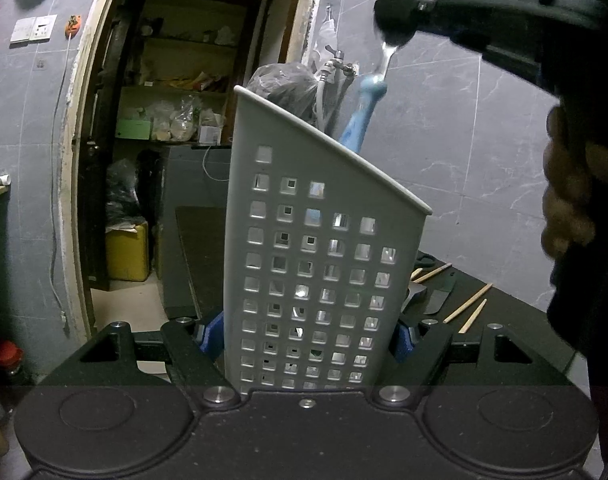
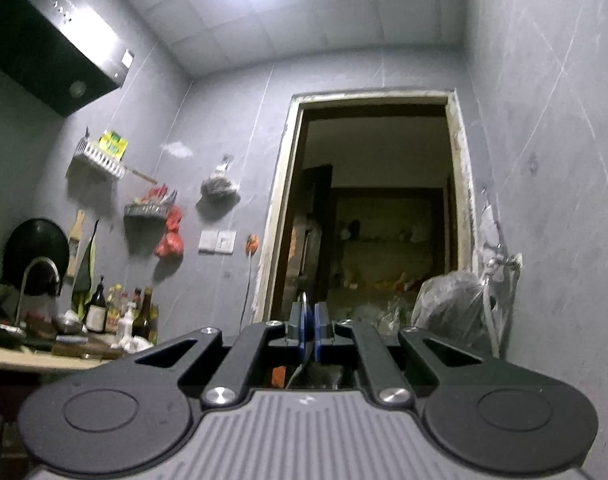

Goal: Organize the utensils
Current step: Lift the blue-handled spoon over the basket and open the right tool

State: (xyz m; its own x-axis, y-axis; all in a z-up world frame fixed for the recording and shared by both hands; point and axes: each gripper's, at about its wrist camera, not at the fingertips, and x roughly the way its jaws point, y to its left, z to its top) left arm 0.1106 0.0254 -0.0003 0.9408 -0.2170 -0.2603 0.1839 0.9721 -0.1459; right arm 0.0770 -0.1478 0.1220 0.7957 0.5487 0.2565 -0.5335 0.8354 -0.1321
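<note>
A white perforated utensil holder point(image 1: 324, 248) stands upright on the dark table, and my left gripper point(image 1: 308, 336) is shut on its lower part, blue pads point(image 1: 210, 332) pressing both sides. Above it, at the upper right, my right gripper point(image 1: 392, 24) is shut on the metal end of a blue-handled utensil point(image 1: 364, 108). The blue handle slants down behind the holder's sloping rim and into it. In the right wrist view the right gripper point(image 2: 309, 328) has its blue pads point(image 2: 302, 320) nearly together on a thin metal strip point(image 2: 304, 300); the rest of the utensil is hidden.
Wooden chopsticks point(image 1: 468, 304) and a dark knife point(image 1: 440, 300) lie on the table to the holder's right. A hand point(image 1: 572, 184) holds the right gripper. Behind are a black bag point(image 1: 284, 84), a wall tap point(image 1: 340, 66) and an open doorway point(image 2: 376, 216). Bottles point(image 2: 120, 312) crowd a counter at left.
</note>
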